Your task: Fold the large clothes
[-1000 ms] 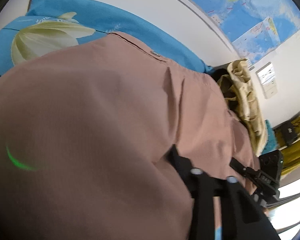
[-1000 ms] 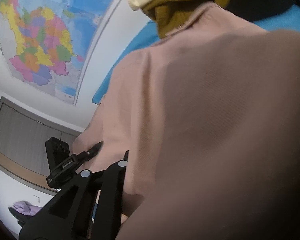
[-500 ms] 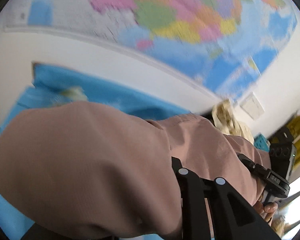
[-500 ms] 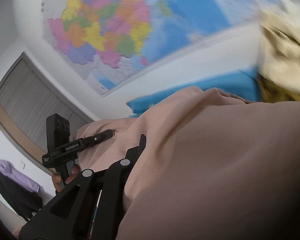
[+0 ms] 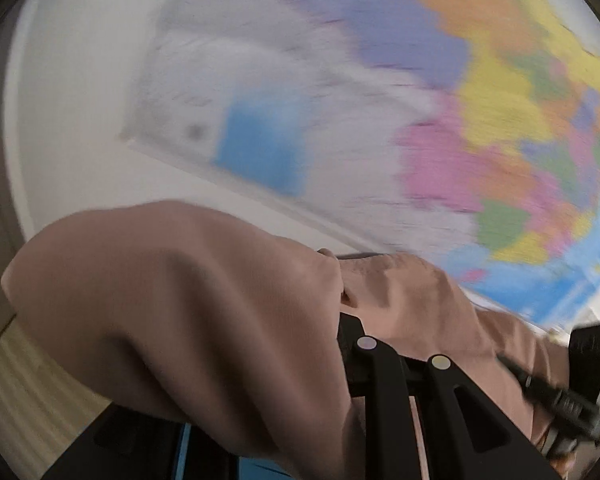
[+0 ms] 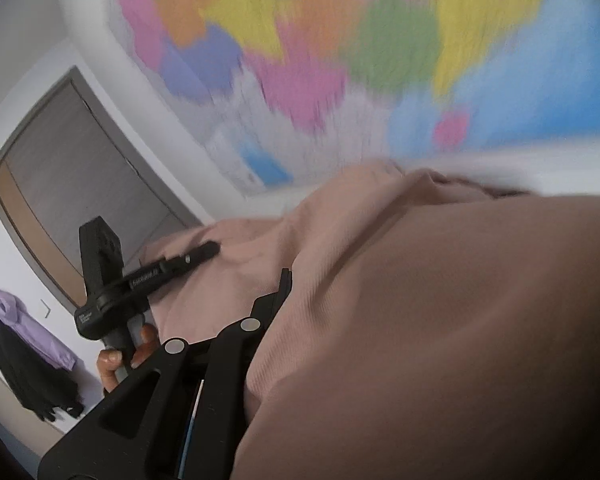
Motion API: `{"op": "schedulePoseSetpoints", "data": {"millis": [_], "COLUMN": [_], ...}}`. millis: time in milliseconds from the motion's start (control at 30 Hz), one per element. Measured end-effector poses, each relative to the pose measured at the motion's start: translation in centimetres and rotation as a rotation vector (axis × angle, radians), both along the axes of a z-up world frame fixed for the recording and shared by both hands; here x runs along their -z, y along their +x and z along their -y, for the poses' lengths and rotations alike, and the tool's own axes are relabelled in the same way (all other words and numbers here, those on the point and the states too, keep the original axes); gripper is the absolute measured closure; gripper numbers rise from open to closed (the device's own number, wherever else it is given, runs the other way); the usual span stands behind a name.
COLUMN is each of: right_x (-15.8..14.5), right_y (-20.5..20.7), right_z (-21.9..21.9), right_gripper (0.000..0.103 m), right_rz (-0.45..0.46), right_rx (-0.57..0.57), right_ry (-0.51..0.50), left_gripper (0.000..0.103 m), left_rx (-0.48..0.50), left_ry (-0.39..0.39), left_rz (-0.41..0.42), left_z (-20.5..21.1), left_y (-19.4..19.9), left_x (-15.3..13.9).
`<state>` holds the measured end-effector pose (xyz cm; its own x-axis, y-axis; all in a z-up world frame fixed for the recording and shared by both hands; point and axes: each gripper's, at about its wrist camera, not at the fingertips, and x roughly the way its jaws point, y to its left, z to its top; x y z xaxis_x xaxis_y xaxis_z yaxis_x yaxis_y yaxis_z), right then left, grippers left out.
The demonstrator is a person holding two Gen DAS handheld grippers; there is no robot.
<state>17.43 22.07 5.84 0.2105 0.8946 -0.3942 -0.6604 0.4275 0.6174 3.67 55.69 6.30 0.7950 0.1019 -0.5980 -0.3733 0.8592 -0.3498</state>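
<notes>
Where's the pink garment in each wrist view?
Left wrist: pink garment fills lower left and centre, draped over the left tongs.
Right wrist: pink garment fills lower right, draped over the right tongs.
Shared landmark: the wall map, upper right in the left view, top in the right.

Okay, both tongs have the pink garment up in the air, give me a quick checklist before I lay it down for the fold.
1. Left tongs shut on the pink garment: ok, cloth is bunched at the tips.
2. Right tongs shut on it: ok, cloth runs up to the tips.
3. Cloth stretched between both grips: ok, it spans from one to the other.
4. Garment free of wrinkles: not ok, folds show near the left grip.
5. Landing surface clear: cannot tell, both views show only the wall map.
6. Picture sharp enough to aim: not ok, the background is blurred.
</notes>
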Motion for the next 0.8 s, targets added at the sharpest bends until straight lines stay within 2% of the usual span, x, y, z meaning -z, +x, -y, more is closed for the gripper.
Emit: {"op": "schedulePoseSetpoints", "data": {"millis": [67,167,200,267,333,367,433,500,533,600,667,733,767,800], "right_x": [4.4,10.0,11.1,11.6,11.1,10.6,10.0,9.8,9.8,10.2,10.6,11.2,11.8,12.4], "right_y": [-0.2,-0.8,-1.2,-1.7,-2.0,-2.3,-2.6,-2.9,-2.8,-2.4,-1.9,-0.6,0.1,0.7], "right_z": [-2.9,-5.2,-5.3,-4.8,-3.5,-2.7,-1.2,0.6,1.9,5.1,6.7,7.9,8.2,8.3], "right_gripper": [0.091,0.087,0.085,0.07,0.061,0.048,0.039,0.038,0.034,0.033,0.028,0.028,0.036,0.05], "right_rz": [-0.067,-0.169,-0.185,-0.178,-0.181,-0.164,-0.139,-0.133,-0.138,-0.168,-0.198,-0.255,-0.303,-0.354], "right_rx": [-0.041,-0.107,-0.127,-0.138,-0.159,-0.165,-0.158,-0.152,-0.135,-0.087,-0.037,0.011,0.023,0.013], "right_ry": [-0.077,-0.181,-0.192,-0.189,-0.17,-0.169,-0.177,-0.178,-0.176,-0.154,-0.138,-0.106,-0.08,-0.049], "left_gripper": [0.086,0.086,0.084,0.081,0.08,0.08,0.079,0.076,0.074,0.072,0.071,0.071,0.071,0.071], "left_rx": [-0.033,-0.083,-0.085,-0.083,-0.077,-0.076,-0.07,-0.069,-0.07,-0.069,-0.065,-0.061,-0.058,-0.054], "left_ry": [-0.038,-0.116,-0.144,-0.172,-0.164,-0.163,-0.148,-0.156,-0.159,-0.17,-0.174,-0.17,-0.168,-0.163], "left_rz": [-0.052,-0.205,-0.21,-0.191,-0.188,-0.189,-0.196,-0.196,-0.197,-0.195,-0.194,-0.198,-0.2,-0.203], "left_z": [-2.6,-5.8,-6.3,-6.9,-7.1,-7.2,-7.1,-7.1,-7.2,-7.0,-6.8,-6.6,-6.6,-6.4], "left_y": [-0.2,-0.3,-0.7,-1.4,-1.5,-1.5,-1.1,-0.9,-0.8,-0.8,-1.1,-1.1,-1.0,-0.9], "left_x": [3.4,10.7,11.8,12.6,12.4,12.3,12.1,12.2,12.3,12.9,13.4,13.5,13.6,13.5]}}
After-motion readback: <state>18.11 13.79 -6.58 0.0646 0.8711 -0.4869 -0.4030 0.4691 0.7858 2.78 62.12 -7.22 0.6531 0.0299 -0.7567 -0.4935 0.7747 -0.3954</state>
